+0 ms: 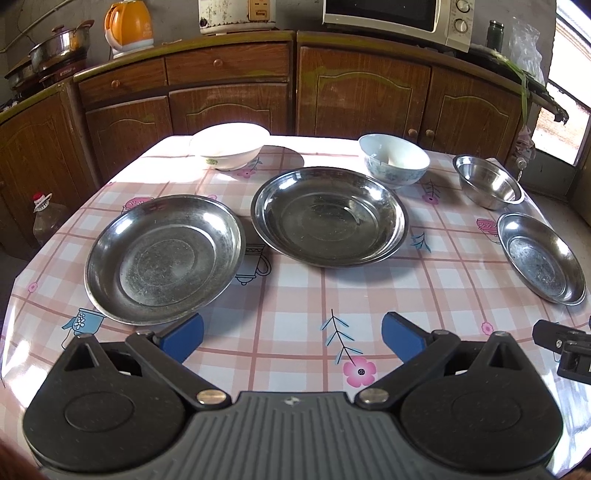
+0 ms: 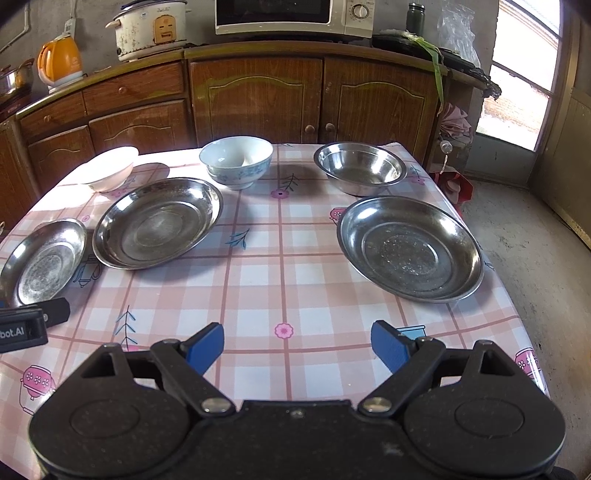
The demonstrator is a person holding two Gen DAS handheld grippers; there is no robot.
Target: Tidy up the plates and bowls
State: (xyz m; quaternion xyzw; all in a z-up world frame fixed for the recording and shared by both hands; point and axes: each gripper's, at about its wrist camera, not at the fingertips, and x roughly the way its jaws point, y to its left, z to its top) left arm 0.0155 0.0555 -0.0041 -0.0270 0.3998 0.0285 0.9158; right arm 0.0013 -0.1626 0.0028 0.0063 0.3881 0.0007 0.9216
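Note:
Three steel plates lie apart on the checked tablecloth: a left plate (image 1: 164, 258) (image 2: 42, 260), a middle plate (image 1: 328, 216) (image 2: 157, 221), and a right plate (image 1: 541, 258) (image 2: 410, 249). Behind them stand a white bowl (image 1: 231, 149) (image 2: 110, 168), a blue-patterned bowl (image 1: 393, 158) (image 2: 236, 160) and a steel bowl (image 1: 487, 181) (image 2: 360, 168). My left gripper (image 1: 291, 334) is open and empty, just in front of the left plate. My right gripper (image 2: 297, 345) is open and empty over the table's front, before the right plate.
The table (image 2: 284, 295) stands before wooden cabinets (image 1: 258, 96). On the counter are a kettle (image 1: 127, 24), rice cooker (image 2: 149, 27), microwave (image 2: 291, 16) and pots (image 1: 59, 46). An oil bottle (image 1: 44, 218) stands on the floor left. A door (image 2: 524, 74) is at the right.

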